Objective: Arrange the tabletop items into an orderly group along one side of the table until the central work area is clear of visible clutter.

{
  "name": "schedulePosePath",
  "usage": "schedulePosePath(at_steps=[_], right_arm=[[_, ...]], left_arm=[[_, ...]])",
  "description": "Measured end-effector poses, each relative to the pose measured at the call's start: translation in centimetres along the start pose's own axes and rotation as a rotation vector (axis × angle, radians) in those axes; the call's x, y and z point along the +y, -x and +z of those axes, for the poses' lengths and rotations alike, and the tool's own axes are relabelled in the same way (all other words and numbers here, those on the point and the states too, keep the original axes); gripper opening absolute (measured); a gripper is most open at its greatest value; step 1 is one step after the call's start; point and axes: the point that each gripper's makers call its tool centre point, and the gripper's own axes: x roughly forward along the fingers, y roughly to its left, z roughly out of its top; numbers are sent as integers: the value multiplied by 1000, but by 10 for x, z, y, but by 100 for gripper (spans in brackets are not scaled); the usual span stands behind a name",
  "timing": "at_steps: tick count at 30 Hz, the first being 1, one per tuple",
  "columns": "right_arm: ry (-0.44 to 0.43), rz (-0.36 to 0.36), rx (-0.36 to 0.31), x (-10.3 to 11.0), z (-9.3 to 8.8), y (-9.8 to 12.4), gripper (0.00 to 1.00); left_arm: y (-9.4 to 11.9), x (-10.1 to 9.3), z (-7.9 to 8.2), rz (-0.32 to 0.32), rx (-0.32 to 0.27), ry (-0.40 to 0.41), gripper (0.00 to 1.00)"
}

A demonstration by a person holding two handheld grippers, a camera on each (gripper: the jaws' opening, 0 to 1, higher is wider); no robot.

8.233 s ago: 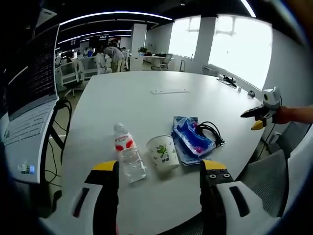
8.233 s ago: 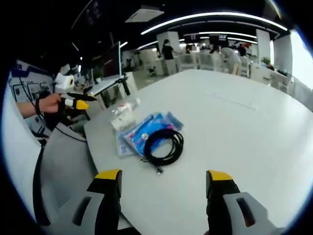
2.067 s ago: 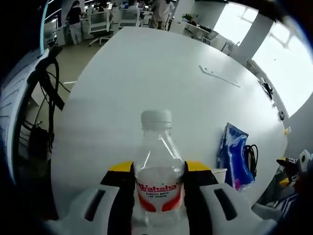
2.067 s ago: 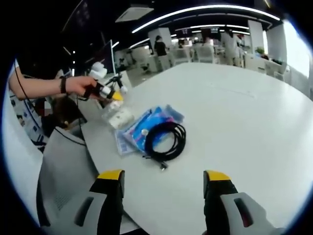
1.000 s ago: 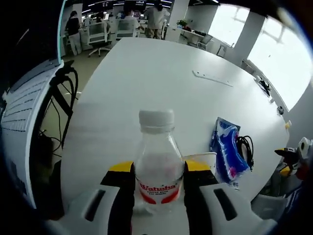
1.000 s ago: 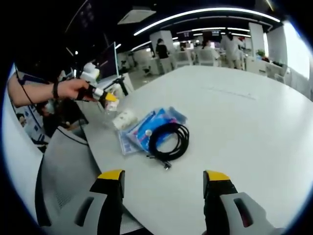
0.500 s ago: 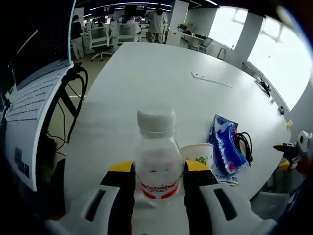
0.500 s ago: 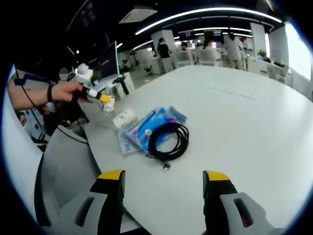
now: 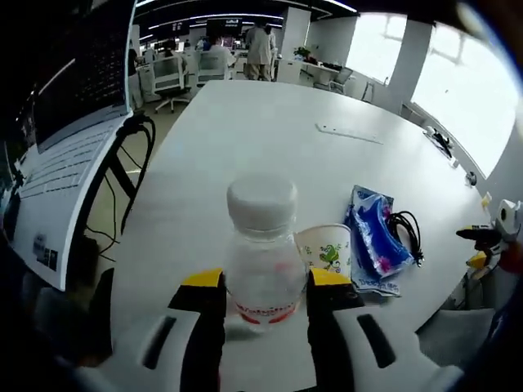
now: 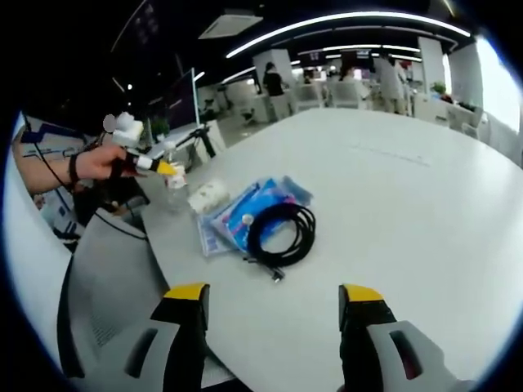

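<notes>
A clear water bottle (image 9: 262, 257) with a white cap and red label stands upright between the yellow-tipped jaws of my left gripper (image 9: 259, 282), which is shut on it. Just right of it lies a paper cup (image 9: 324, 251) on its side, then a blue plastic packet (image 9: 374, 242) and a coiled black cable (image 9: 406, 232). In the right gripper view the cable (image 10: 279, 232) rests against the packet (image 10: 248, 214), with the cup (image 10: 206, 197) beyond. My right gripper (image 10: 270, 296) hangs open over the table's near edge. The left gripper (image 10: 155, 167) appears at the left with the bottle (image 10: 173, 177).
The round white table (image 9: 245, 139) stretches far ahead. An open laptop (image 9: 57, 163) on a stand with hanging cables sits left of the table. A grey chair (image 10: 106, 278) stands by the near edge. A flat white strip (image 9: 349, 133) lies farther out. People stand at distant desks.
The left gripper has drawn back toward the table's near edge with the bottle in it. The right gripper has stayed still and open.
</notes>
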Motion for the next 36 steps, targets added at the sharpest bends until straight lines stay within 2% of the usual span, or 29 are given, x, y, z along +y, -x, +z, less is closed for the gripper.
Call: schedulePosePath(at_steps=[17, 36], right_arm=[[17, 32, 17, 6, 1, -8, 65], [31, 35, 38, 6, 0, -6, 65]], left_arm=[[9, -1, -13, 14, -36, -31, 37], [12, -5, -24, 40, -44, -59, 37]])
